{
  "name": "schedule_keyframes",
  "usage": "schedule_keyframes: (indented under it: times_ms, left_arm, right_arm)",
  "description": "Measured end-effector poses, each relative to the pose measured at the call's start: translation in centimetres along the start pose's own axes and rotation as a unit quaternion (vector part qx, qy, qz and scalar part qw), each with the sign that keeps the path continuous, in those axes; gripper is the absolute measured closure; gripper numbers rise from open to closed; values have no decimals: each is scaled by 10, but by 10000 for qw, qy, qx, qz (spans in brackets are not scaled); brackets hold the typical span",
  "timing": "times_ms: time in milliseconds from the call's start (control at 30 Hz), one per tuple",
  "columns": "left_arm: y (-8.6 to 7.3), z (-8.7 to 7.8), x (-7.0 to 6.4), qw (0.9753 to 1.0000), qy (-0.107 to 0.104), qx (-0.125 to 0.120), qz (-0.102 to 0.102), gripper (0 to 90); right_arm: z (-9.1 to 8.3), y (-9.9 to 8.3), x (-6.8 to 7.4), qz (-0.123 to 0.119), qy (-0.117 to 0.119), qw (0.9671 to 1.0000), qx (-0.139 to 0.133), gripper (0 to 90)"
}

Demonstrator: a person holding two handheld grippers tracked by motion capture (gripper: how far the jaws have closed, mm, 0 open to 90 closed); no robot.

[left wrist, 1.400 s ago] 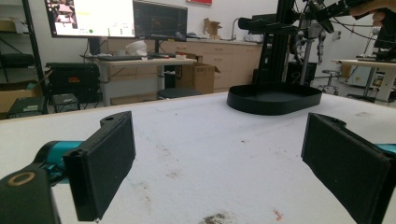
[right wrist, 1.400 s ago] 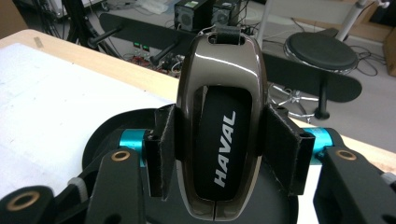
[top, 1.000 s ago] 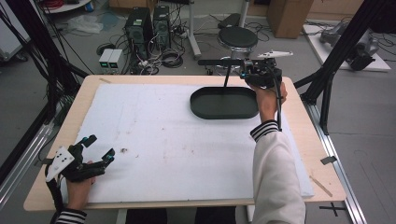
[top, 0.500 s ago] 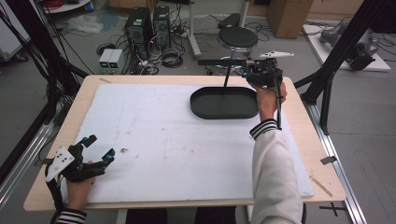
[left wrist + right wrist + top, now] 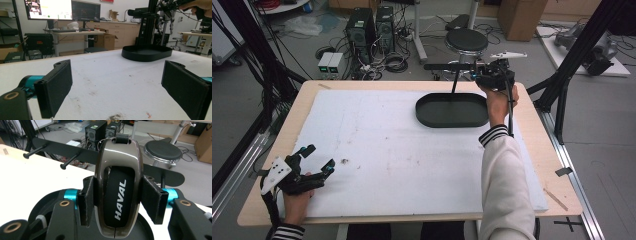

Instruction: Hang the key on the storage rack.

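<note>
My right gripper [image 5: 120, 201] is shut on a glossy brown-and-black car key fob [image 5: 117, 190] marked HAVAL, held upright between the pads. Just behind the fob runs a black rack bar [image 5: 62, 147] with two pegs [image 5: 70, 161] pointing toward me. In the high view my right gripper [image 5: 494, 75] hangs over the table's far edge, beside the rack [image 5: 447, 66] and above the back right of a black oval tray [image 5: 452, 123]. My left gripper [image 5: 320, 156] rests at the near left corner, open, with nothing between its jaws [image 5: 117, 82]. From there the tray [image 5: 146, 53] lies far ahead.
A white mat [image 5: 402, 150] covers most of the wooden table, with a small dirt speck [image 5: 344, 161] near my left gripper. Behind the table stand a round stool [image 5: 467, 40] and computer towers [image 5: 372, 25]. Black frame struts [image 5: 572, 65] rise at the right.
</note>
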State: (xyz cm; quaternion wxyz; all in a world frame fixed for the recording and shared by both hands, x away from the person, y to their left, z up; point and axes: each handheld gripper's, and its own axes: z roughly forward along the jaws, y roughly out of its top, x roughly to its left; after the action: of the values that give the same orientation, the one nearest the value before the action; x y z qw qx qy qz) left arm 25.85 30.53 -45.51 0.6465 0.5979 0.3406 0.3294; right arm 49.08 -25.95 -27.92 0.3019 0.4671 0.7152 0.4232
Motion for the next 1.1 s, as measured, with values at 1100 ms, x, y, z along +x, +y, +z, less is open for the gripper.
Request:
schedule_keyframes:
  times_ms: [1100]
  left_arm:
    - [0, -1, -1, 10000, -12, -2, 61, 102]
  right_arm:
    - [6, -43, -8, 14, 127, 9972, 734, 478]
